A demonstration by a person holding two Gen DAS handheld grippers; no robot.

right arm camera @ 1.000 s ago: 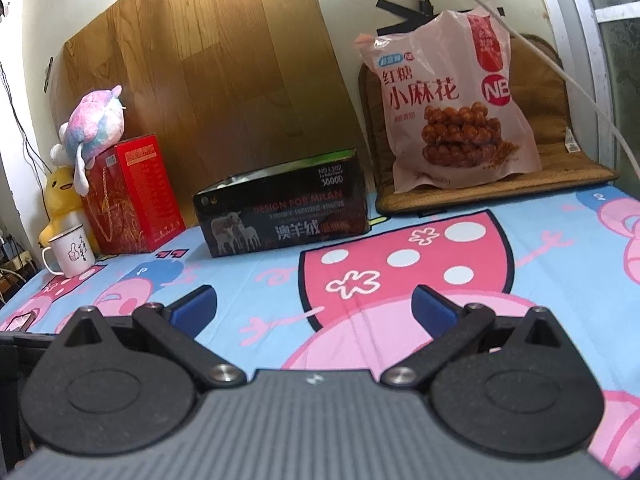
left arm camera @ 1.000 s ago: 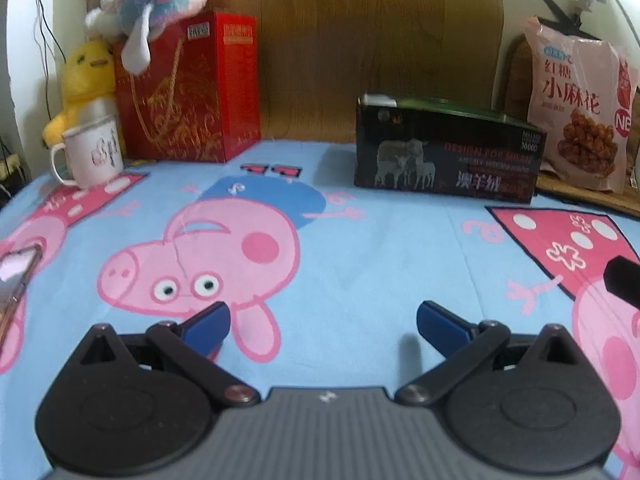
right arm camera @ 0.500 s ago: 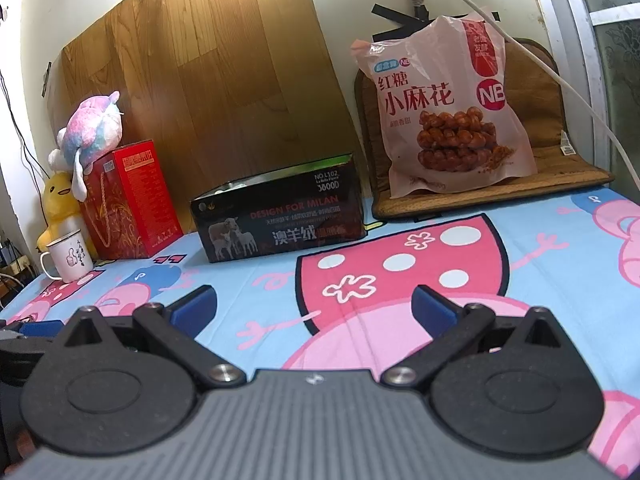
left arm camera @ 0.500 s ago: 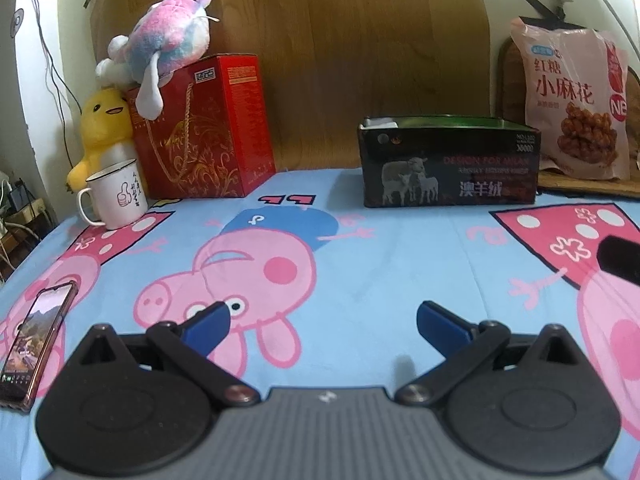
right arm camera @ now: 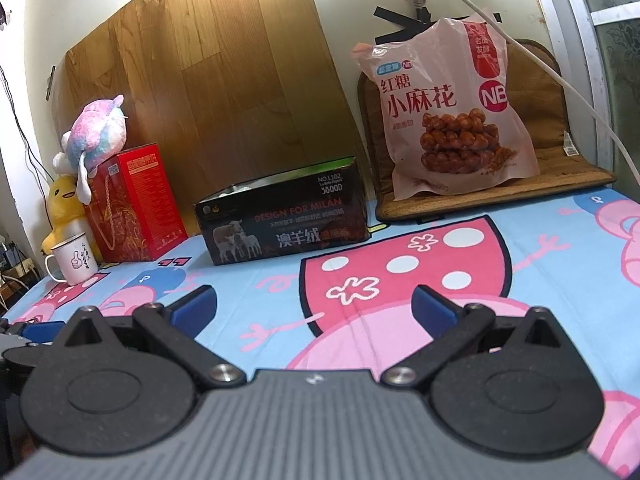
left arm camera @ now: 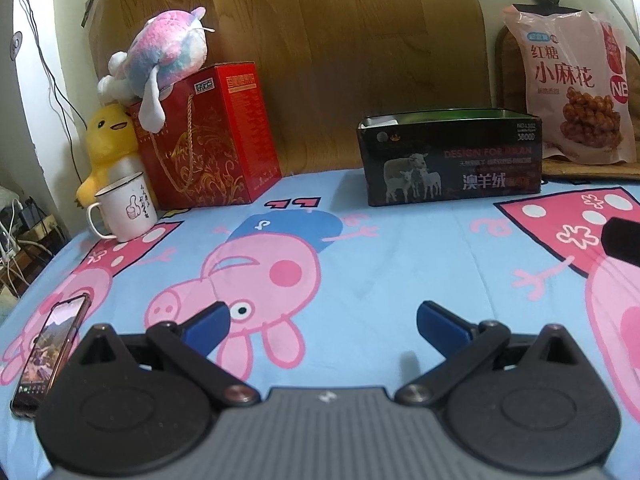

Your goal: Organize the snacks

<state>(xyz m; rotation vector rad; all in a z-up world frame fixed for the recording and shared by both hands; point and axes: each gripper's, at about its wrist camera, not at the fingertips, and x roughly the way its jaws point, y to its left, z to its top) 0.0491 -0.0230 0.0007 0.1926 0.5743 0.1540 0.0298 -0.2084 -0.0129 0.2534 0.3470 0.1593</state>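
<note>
Both tools rested low over a cartoon-pig bed sheet (left arm camera: 400,248), each with its blue fingers spread wide and nothing between them: left tool (left arm camera: 322,318), right tool (right arm camera: 314,306). One snack bag (right arm camera: 448,112) of brown-sugar dough twists stood upright ahead and to the right of the right tool, its long axis vertical and its printed face toward the camera, leaning back on a brown mat (right arm camera: 560,168). One open-topped black box (left arm camera: 452,156) with a sheep picture lay ahead of the left tool, slightly right, long axis running left to right; something pale showed at its left inner corner, the rest of its contents hidden. Far ahead and left stood one red gift box (left arm camera: 212,136) topped by one pastel plush toy (left arm camera: 164,56), one yellow duck plush (left arm camera: 106,136) and one white mug (left arm camera: 124,208), interior unseen. One smartphone (left arm camera: 52,352) lay flat, just left of the left tool.
</note>
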